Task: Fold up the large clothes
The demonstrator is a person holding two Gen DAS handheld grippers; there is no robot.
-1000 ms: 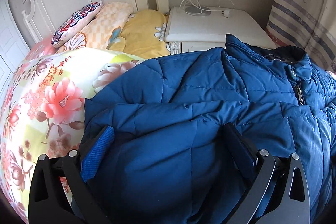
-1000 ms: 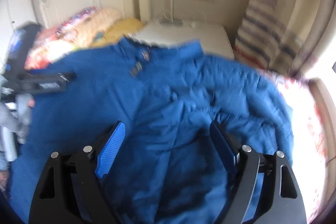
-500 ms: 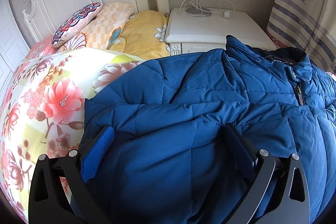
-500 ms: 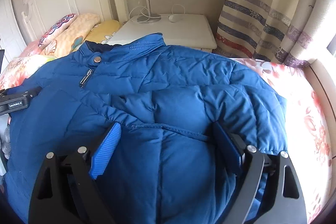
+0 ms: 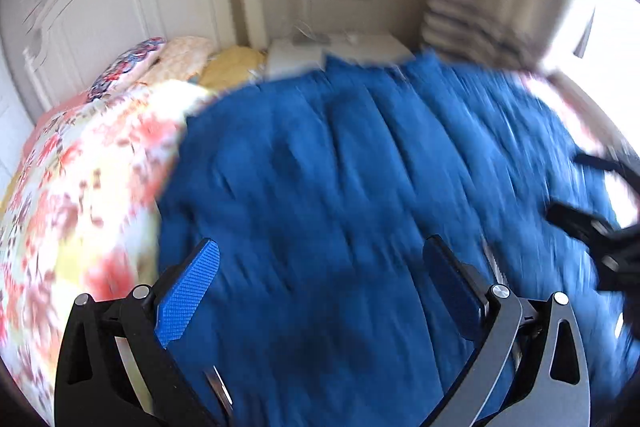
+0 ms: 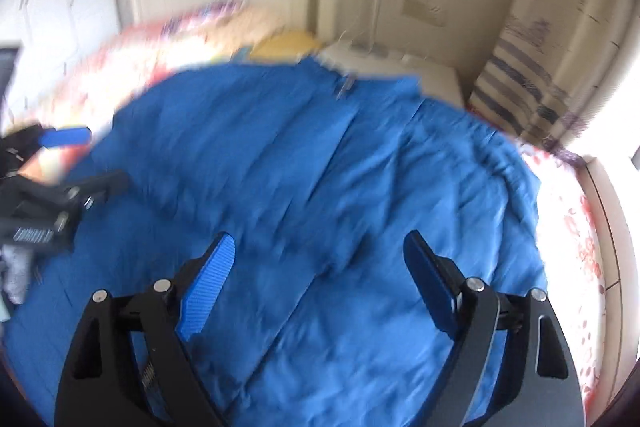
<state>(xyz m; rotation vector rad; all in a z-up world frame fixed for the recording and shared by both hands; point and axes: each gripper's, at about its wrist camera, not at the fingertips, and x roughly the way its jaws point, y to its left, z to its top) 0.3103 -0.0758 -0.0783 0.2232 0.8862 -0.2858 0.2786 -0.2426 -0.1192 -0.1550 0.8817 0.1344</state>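
A large blue quilted jacket (image 5: 360,187) lies spread front-up on the flowered bed quilt (image 5: 80,167), its collar and zip (image 6: 344,87) toward the headboard. My left gripper (image 5: 322,251) hovers open over the jacket's left part, and nothing is pinched between its blue pads (image 5: 188,291). My right gripper (image 6: 320,239) hangs wide over the jacket's right half with its jaws closing a little, the pads (image 6: 208,287) clear of the cloth. Each gripper shows at the edge of the other's view: right gripper (image 5: 592,227), left gripper (image 6: 60,167). Both views are motion-blurred.
A white headboard (image 5: 120,7) and several pillows (image 5: 180,63) stand at the far end of the bed. Beside it is a white nightstand (image 5: 344,47) with a lamp pole and cables. A striped curtain (image 6: 516,79) hangs at the right, near a bright window side.
Both grippers have drawn back from the jacket and swung sideways, so more of it shows and each gripper now appears in the other's view. Jaws stay wide apart. The jacket lies as before.
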